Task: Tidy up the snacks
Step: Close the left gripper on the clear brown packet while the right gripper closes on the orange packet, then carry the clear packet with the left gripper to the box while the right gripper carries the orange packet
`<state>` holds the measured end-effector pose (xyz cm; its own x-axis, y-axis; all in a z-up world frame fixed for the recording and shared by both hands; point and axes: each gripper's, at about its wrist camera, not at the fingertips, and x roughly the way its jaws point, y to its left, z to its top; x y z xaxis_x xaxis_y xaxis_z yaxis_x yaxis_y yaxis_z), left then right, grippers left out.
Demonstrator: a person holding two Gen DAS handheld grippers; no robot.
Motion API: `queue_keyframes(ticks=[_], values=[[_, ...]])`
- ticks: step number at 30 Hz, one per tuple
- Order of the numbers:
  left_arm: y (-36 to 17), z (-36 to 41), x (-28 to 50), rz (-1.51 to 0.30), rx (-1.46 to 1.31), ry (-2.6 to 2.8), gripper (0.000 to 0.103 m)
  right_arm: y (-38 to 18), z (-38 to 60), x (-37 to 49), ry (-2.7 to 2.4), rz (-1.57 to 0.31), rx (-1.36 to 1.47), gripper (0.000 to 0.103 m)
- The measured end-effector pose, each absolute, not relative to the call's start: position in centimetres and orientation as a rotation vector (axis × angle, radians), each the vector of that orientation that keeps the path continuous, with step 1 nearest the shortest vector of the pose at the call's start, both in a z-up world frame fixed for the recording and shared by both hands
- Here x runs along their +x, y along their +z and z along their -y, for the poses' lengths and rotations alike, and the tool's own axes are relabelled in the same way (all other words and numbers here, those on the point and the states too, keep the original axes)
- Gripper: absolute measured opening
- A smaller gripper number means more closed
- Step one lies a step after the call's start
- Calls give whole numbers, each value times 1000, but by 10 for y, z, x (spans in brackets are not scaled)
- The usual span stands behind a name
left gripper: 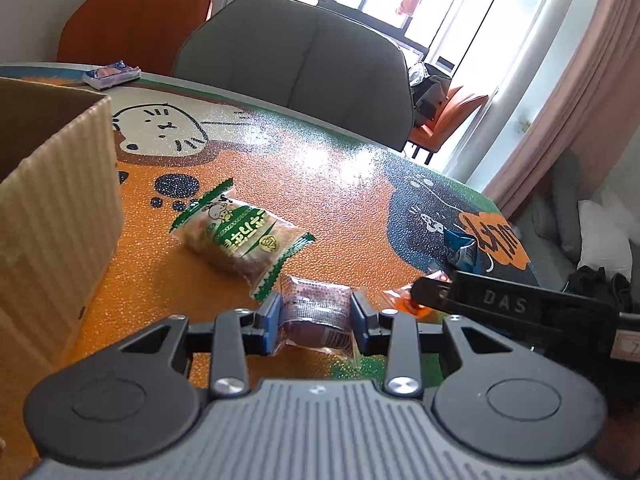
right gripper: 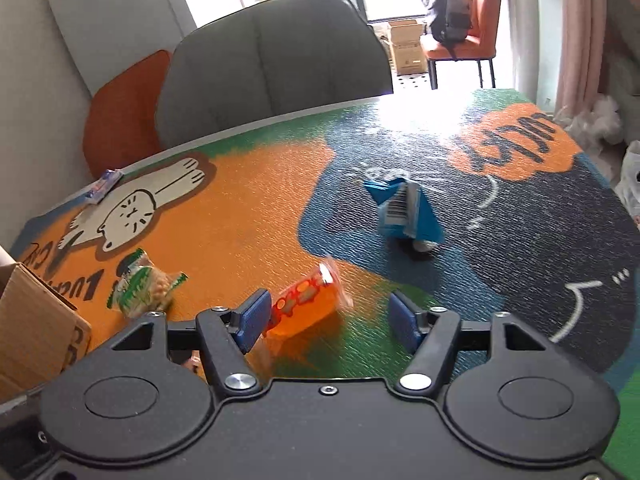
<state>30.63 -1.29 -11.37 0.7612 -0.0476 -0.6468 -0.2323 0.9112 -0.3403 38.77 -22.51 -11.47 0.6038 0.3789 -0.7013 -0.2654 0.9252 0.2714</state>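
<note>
Sunlit dining room, cartoon-cat table mat (left gripper: 320,184) underfoot. Left gripper (left gripper: 316,320) clenched on a brown snack (left gripper: 316,308), blue pads pressing both sides of the wrapper, low over the mat. Just ahead and left of those fingers, a green pack (left gripper: 240,236) lying flat; further left, close alongside, the box (left gripper: 56,200), open-topped and likely the destination. Right gripper (right gripper: 328,320) spread wide, grasping nothing, with an orange pack (right gripper: 308,304) against the left pad (right gripper: 252,316) and well short of the right one. Beyond it, ahead and slightly right, a blue pouch (right gripper: 404,212) standing crumpled; a small pink-and-blue pack (right gripper: 104,184) far off to the left at the mat's edge. Judged light, soft and crinkly, with slick film prone to slipping: best pinched across the padded middle rather than the thin sealed ends, and squeezed gently to spare the contents.
</note>
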Motion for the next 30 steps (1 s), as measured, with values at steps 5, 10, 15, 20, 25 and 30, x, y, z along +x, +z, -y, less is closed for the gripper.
queue_keyframes(ticks=[5, 10, 15, 20, 25, 30], values=[[-111, 14, 302, -700, -422, 97, 36, -113, 236, 380, 356, -842, 143, 47], [-108, 15, 297, -686, -414, 98, 36, -106, 237, 376, 342, -812, 141, 45], [-109, 15, 298, -688, -415, 103, 36, -111, 221, 380, 373, -809, 95, 45], [-114, 12, 301, -699, -421, 119, 36, -117, 212, 381, 383, -808, 47, 35], [-110, 13, 300, -689, -423, 120, 35, -114, 222, 380, 420, -832, 101, 20], [-101, 16, 292, -676, -419, 105, 35, -104, 232, 366, 416, -811, 123, 20]])
